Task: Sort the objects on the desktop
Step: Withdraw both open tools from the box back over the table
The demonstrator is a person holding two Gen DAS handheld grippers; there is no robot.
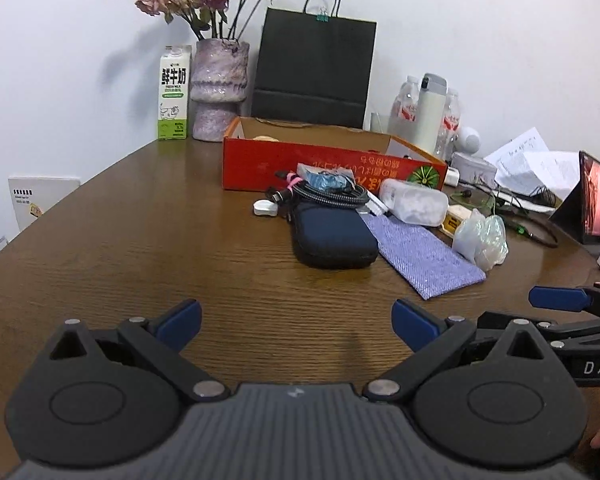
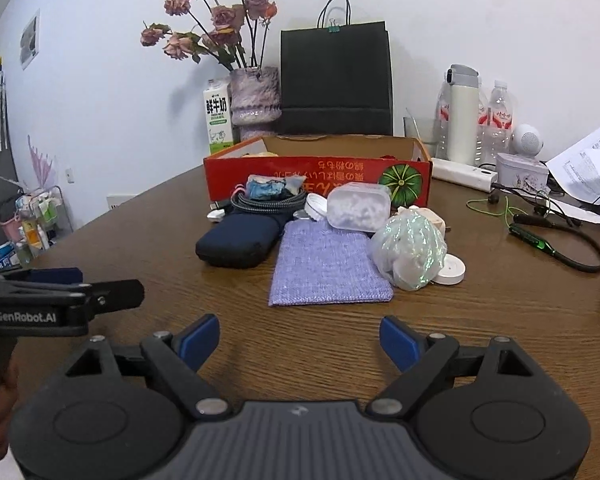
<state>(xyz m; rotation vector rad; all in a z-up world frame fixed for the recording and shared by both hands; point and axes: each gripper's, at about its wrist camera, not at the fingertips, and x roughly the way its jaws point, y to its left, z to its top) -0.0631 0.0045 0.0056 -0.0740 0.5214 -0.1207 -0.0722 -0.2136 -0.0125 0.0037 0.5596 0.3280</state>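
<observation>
Several loose items crowd before the red box (image 2: pixel 318 176): a stiff navy case (image 2: pixel 236 242), best pinched across its width, a limp lilac pouch (image 2: pixel 328 268), a crinkly bag (image 2: pixel 410 254). Both grippers, left (image 1: pixel 296 322) and right (image 2: pixel 300 340), hover spread and empty.

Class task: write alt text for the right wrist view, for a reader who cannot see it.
The open right gripper hovers over a brown wooden table, facing a lilac fabric pouch, a navy zip case and a crinkly plastic bag. Behind them stands a red cardboard box. The left gripper enters at left.
</observation>
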